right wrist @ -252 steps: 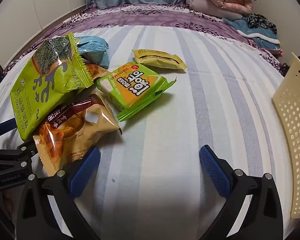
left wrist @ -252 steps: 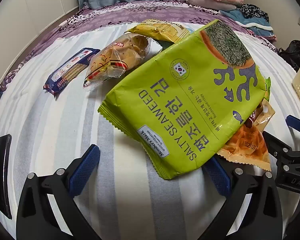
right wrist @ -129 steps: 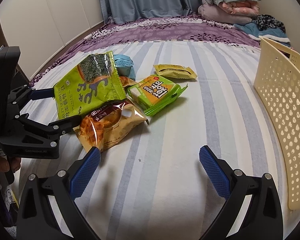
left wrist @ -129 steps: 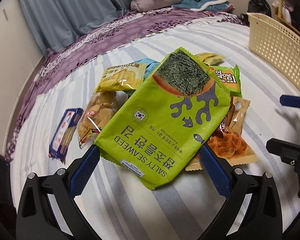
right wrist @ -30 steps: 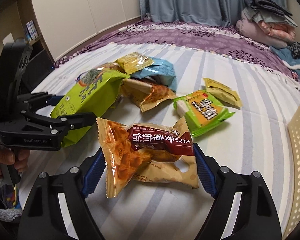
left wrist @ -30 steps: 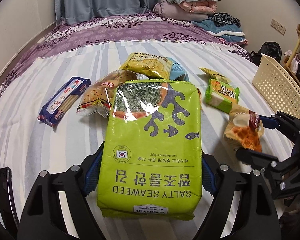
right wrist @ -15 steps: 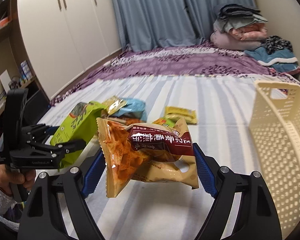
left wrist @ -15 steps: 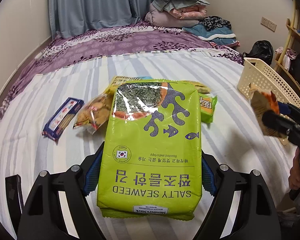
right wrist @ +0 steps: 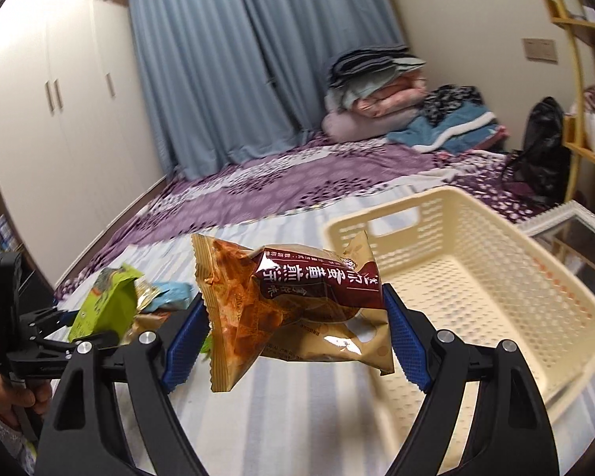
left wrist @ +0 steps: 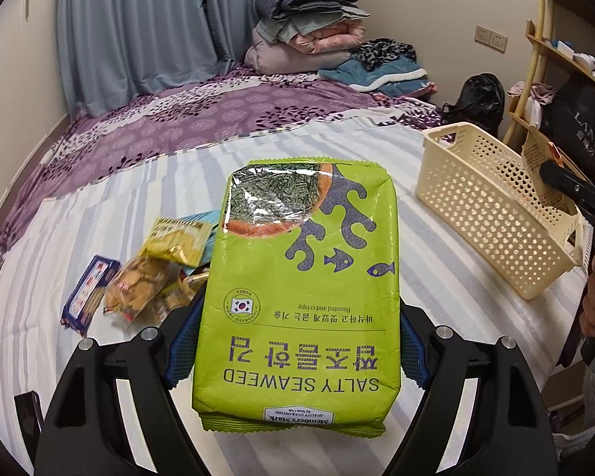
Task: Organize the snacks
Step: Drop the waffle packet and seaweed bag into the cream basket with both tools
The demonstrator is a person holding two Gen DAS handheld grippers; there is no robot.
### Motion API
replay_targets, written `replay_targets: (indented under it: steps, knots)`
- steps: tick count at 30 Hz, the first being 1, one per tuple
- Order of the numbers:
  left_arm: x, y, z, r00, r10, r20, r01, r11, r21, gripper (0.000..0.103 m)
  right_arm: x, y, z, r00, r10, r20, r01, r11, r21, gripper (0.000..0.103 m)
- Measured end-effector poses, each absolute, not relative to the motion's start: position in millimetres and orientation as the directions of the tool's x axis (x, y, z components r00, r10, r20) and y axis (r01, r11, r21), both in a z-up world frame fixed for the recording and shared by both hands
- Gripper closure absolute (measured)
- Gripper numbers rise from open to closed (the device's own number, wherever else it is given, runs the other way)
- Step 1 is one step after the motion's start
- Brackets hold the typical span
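Transport step: left gripper (left wrist: 297, 341) clamps seaweed bag (left wrist: 297, 289), short of basket (left wrist: 492, 214); right gripper (right wrist: 293, 341) clamps orange snack bag (right wrist: 293, 305) beside basket rim. Next: carry over rim, release inside.

A bed (left wrist: 99, 214) carries everything, covered by a sheet striped white and pale grey-blue, with a purple patterned cover (left wrist: 202, 115) over its far part. On the purple cover, by the far wall, lies a stack of folded blankets and clothes (left wrist: 317, 35). On the striped sheet stands a cream perforated basket (left wrist: 484, 206), well apart from a small heap of snacks: a dark blue flat packet (left wrist: 87, 297) outermost, a clear bag of brownish pieces (left wrist: 139, 285) just beside it, a yellow packet (left wrist: 178, 240) overlapping that, and a pale blue packet (right wrist: 170, 291) partly hidden behind
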State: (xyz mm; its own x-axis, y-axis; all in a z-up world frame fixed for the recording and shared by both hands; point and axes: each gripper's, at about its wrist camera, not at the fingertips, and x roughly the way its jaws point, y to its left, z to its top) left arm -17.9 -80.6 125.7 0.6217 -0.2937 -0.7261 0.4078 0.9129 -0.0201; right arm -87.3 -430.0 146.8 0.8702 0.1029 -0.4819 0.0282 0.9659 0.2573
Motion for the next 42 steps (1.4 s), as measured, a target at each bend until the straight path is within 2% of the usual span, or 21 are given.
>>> replay_targets:
  steps: [7,9,11,21,32,42]
  knots:
    - [-18,-114,137,0.615,-0.324,-0.719,0.458,0.889,-0.009,0.021,-102,-485,138,0.87,-0.029,-0.492,0.176,0.951,0.255,0.021]
    - [-18,-123,140,0.61,-0.334,-0.719,0.471,0.882,-0.01,0.021,-106,-497,137,0.868,-0.06,-0.493,0.212,0.942,0.259,0.016]
    - [-17,-133,143,0.606,-0.342,-0.719,0.484,0.875,-0.008,0.021,-112,-507,134,0.869,-0.076,-0.489,0.234,0.934,0.271,0.013]
    - [-12,-190,172,0.586,-0.41,-0.699,0.577,0.817,0.004,0.021,-131,-540,130,0.868,-0.13,-0.48,0.309,0.897,0.316,0.012]
    - [-10,-293,191,0.493,-0.553,-0.672,0.715,0.698,-0.05,0.021,-153,-549,139,0.866,-0.201,-0.458,0.355,0.891,0.281,0.012]
    - [10,-359,189,0.421,-0.615,-0.667,0.745,0.654,-0.133,0.021,-165,-564,142,0.854,-0.233,-0.465,0.394,0.873,0.287,0.012]
